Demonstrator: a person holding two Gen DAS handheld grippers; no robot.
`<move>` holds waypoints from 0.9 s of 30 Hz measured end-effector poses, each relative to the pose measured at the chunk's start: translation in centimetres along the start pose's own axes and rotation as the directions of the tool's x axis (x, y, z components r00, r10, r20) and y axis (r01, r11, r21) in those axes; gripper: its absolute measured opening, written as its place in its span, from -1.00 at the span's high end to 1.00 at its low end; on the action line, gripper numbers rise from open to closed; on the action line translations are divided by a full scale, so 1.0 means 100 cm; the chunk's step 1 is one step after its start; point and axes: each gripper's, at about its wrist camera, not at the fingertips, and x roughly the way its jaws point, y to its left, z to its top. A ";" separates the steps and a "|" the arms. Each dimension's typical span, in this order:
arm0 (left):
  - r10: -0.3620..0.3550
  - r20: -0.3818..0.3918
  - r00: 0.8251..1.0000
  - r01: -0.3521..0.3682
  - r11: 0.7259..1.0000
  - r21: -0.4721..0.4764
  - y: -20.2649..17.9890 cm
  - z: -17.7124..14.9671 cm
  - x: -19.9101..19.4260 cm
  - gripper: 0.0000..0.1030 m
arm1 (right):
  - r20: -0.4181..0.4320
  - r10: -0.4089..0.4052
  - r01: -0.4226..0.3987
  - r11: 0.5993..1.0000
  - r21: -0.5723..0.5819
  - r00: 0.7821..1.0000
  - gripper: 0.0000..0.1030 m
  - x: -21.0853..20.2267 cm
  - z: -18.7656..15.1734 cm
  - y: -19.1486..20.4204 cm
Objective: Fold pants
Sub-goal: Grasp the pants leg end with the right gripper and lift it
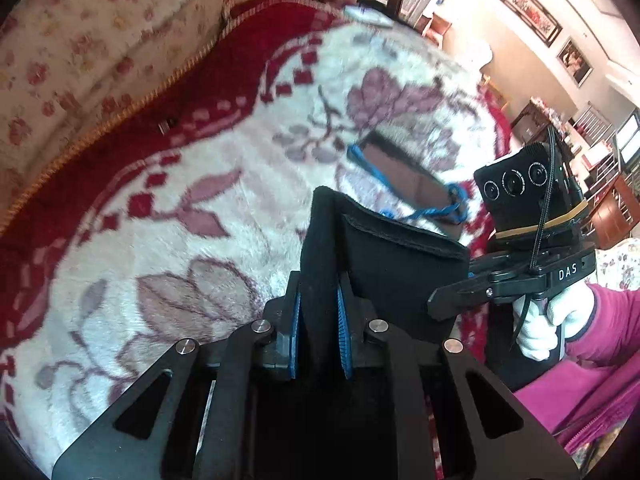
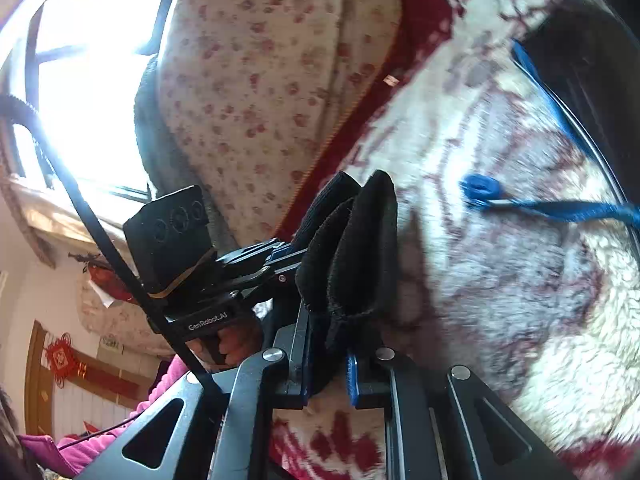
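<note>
The black pants (image 1: 384, 264) hang lifted between both grippers above a red and white floral blanket (image 1: 192, 184). My left gripper (image 1: 319, 308) is shut on a bunched edge of the black fabric. My right gripper (image 2: 332, 344) is shut on another bunched fold of the pants (image 2: 352, 252). The right gripper also shows in the left wrist view (image 1: 460, 292), clamped on the far corner of the same hem. The left gripper shows in the right wrist view (image 2: 280, 264), holding the cloth from the left. The waist end with a blue drawstring (image 2: 480, 190) lies on the blanket.
A cream floral cushion (image 1: 88, 40) lies along the blanket's far edge. A bright window (image 2: 88, 92) is at the left in the right wrist view. Room furniture and framed pictures (image 1: 528, 12) stand beyond the bed. My pink sleeve (image 1: 608, 320) is at the right.
</note>
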 end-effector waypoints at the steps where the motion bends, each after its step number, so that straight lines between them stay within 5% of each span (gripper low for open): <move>1: 0.005 0.020 1.000 -0.005 1.000 -0.001 0.000 0.001 -0.010 0.72 | 0.001 0.010 -0.010 1.000 -0.014 1.000 0.76 -0.001 0.001 0.006; 13: 0.073 0.218 0.973 -0.051 0.993 -0.104 0.012 -0.046 -0.117 0.76 | -0.136 0.111 -0.144 0.953 -0.265 0.984 0.76 0.045 -0.004 0.121; 19: 0.143 0.266 0.953 -0.075 0.965 -0.250 0.037 -0.107 -0.155 0.76 | -0.313 0.110 -0.217 0.918 -0.333 0.943 0.76 0.118 -0.035 0.159; 22: 0.193 0.252 0.948 -0.098 0.933 -0.347 0.055 -0.144 -0.165 0.76 | -0.395 0.092 -0.237 0.911 -0.337 0.914 0.76 0.158 -0.055 0.162; 27: 0.302 0.226 0.926 -0.122 0.807 -0.578 0.089 -0.217 -0.187 0.76 | -0.530 0.022 -0.239 0.908 -0.344 0.847 0.76 0.232 -0.093 0.154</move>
